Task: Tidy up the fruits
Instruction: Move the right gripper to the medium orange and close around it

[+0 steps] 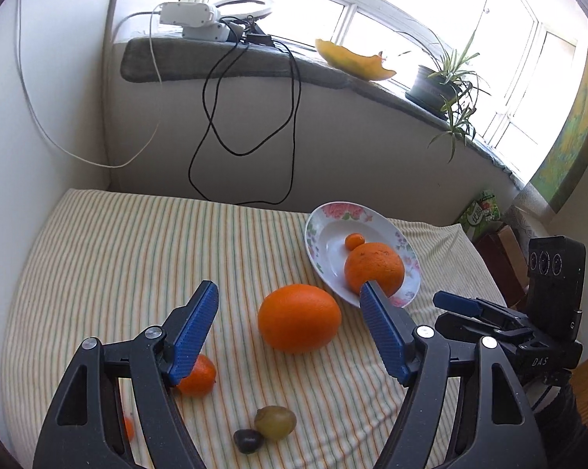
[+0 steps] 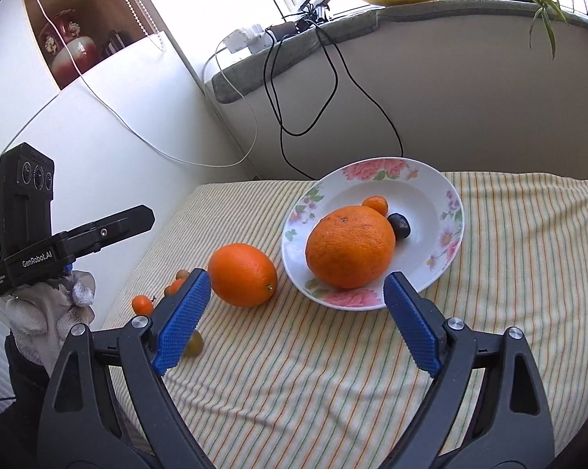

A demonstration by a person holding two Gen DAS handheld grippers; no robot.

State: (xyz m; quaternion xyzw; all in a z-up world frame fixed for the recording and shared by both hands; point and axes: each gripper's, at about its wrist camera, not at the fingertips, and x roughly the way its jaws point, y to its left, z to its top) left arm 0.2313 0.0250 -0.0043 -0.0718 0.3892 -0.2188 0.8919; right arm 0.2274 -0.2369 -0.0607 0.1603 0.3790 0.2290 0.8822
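A floral plate (image 1: pixel 325 234) (image 2: pixel 438 195) on the striped cloth holds a large orange (image 1: pixel 374 265) (image 2: pixel 350 252), a small kumquat (image 1: pixel 354 241) (image 2: pixel 376 204) and a dark grape (image 2: pixel 398 226). A second orange (image 1: pixel 299 317) (image 2: pixel 242 274) lies on the cloth left of the plate. My left gripper (image 1: pixel 290 305) is open and empty, just short of this orange. A mandarin (image 1: pixel 198 379), a green grape (image 1: pixel 275 422) and a dark grape (image 1: pixel 248 441) lie below it. My right gripper (image 2: pixel 296 287) is open and empty in front of the plate.
A small kumquat (image 2: pixel 142 305) and more small fruit (image 2: pixel 176 283) lie at the cloth's left edge. Black and white cables (image 1: pixel 247 117) hang from the windowsill, which holds a yellow bowl (image 1: pixel 356 60) and a potted plant (image 1: pixel 442 78). Boxes (image 1: pixel 497 242) stand to the right.
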